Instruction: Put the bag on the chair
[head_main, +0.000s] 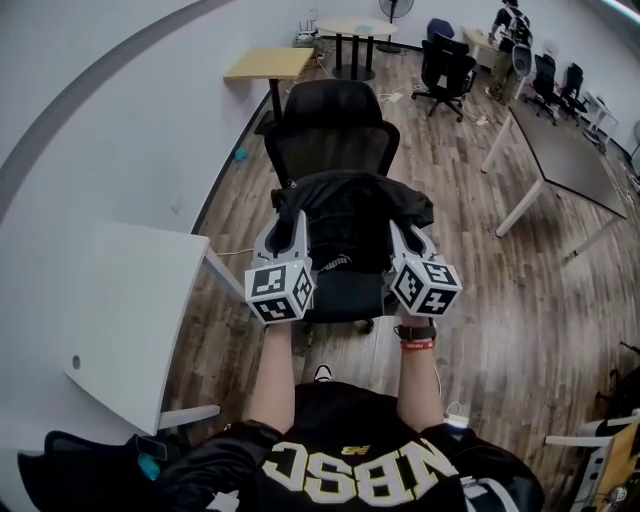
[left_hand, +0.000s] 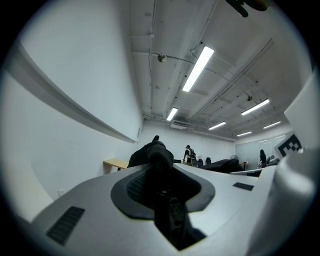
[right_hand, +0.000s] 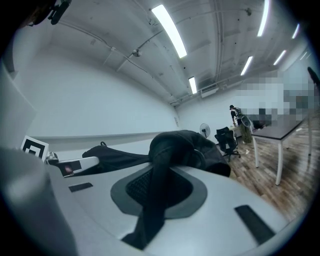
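A black bag (head_main: 352, 212) hangs between my two grippers, just above the seat (head_main: 343, 295) of a black office chair whose mesh back (head_main: 330, 125) rises behind it. My left gripper (head_main: 296, 222) is shut on a black strap at the bag's left side. My right gripper (head_main: 402, 235) is shut on a strap at its right side. In the left gripper view the strap (left_hand: 161, 175) runs down between the jaws of the left gripper (left_hand: 164, 192). The right gripper view shows the bag (right_hand: 186, 147) bunched in front of the right gripper (right_hand: 154, 196), its strap pinched there.
A white table (head_main: 130, 310) stands close at my left, beside the white wall. A wooden desk (head_main: 268, 63) and a round table (head_main: 355, 28) lie beyond the chair. A long grey table (head_main: 560, 150) and several office chairs (head_main: 445, 65) fill the right side.
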